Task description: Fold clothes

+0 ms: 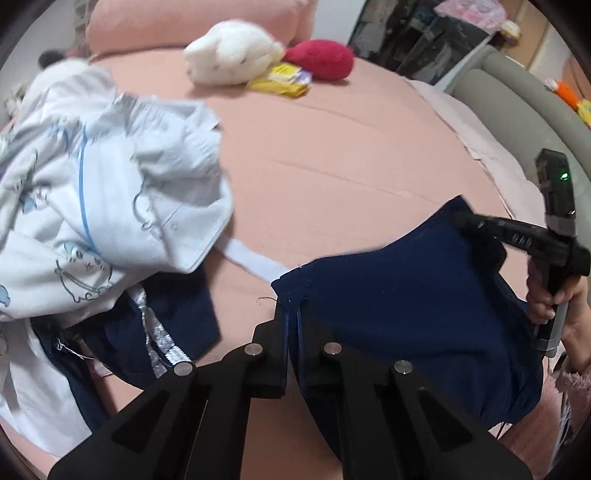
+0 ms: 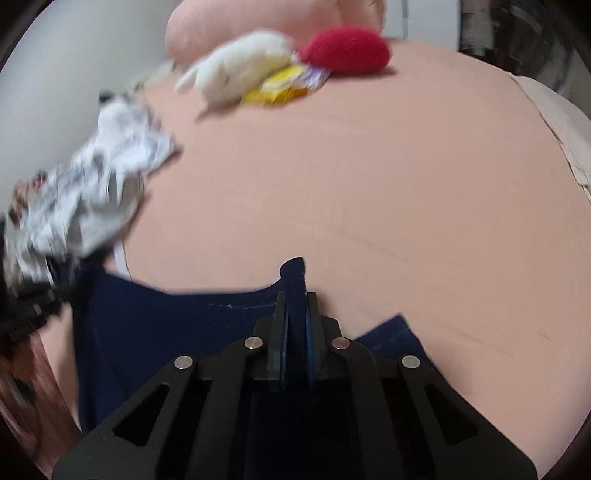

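A navy blue garment (image 1: 406, 295) hangs stretched between my two grippers over the pink bed (image 1: 332, 155). My left gripper (image 1: 291, 314) is shut on its left top corner, with cloth pinched between the pads. In the left wrist view the right gripper (image 1: 456, 218) grips the far right corner, a hand on its handle. In the right wrist view my right gripper (image 2: 295, 295) is shut on a fold of the navy garment (image 2: 177, 332), and a tip of cloth pokes up above the fingers. The left gripper (image 2: 29, 314) is a dark blur at the left edge there.
A heap of white and pale blue printed clothes (image 1: 92, 206) lies to the left, over a dark garment with a silver zip (image 1: 162, 343). A white plush toy (image 1: 229, 51), a red plush (image 1: 321, 59) and a yellow packet (image 1: 280, 79) sit near the pink pillow (image 1: 192, 22).
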Motion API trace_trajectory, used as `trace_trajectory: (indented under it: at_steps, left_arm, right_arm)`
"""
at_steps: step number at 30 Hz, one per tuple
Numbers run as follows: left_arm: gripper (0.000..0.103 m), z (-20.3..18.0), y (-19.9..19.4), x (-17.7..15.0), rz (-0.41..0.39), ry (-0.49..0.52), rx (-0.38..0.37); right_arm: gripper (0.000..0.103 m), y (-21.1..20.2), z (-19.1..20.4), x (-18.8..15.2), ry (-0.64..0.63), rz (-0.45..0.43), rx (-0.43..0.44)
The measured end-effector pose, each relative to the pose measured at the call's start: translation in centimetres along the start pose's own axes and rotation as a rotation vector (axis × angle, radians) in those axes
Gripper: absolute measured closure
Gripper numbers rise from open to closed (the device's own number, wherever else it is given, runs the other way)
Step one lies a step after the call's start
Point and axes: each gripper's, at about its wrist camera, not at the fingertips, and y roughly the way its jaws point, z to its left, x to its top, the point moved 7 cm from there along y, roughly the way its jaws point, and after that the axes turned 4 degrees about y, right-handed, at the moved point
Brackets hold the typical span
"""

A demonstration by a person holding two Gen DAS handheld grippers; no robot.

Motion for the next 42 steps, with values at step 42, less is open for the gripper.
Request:
trace_trajectory:
  at_steps: [42]
  left_arm:
    - [0.073,-24.6,6.3,5.7,0.029,0.616,-0.072]
  right_arm:
    - [0.057,-15.5,-21.0,-19.5,0.594,-0.041,-0.268]
